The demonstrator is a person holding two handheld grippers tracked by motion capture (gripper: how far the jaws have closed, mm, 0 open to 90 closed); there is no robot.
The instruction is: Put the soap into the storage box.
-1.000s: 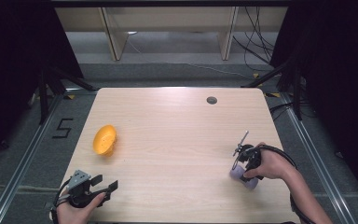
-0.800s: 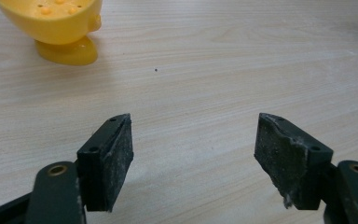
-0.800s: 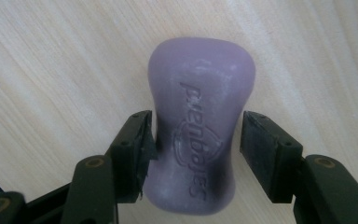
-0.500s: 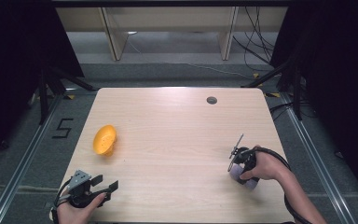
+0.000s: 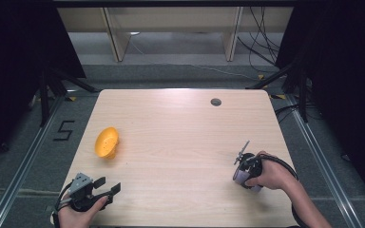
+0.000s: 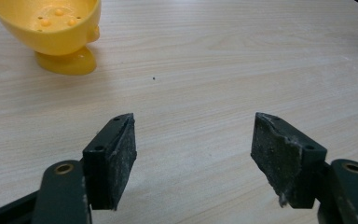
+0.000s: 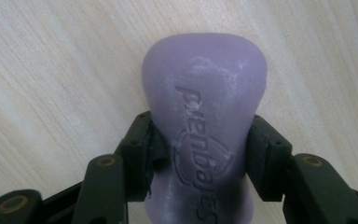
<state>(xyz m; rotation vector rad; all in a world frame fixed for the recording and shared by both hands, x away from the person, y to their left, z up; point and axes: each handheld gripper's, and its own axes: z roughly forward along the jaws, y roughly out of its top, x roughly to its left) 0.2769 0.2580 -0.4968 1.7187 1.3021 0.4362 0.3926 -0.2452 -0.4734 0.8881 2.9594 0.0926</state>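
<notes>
Table (image 5: 180, 137) was bare wood under both sets of jaws. Yellow bowl (image 6: 51, 32) sat tipped, ahead and left of the left gripper (image 6: 193, 154) — jaws spread wide, just easing inward, nothing between them. Right gripper (image 7: 200, 154) clenched on the purple soap bar (image 7: 205, 107) — it stuck out past the jaws.
</notes>
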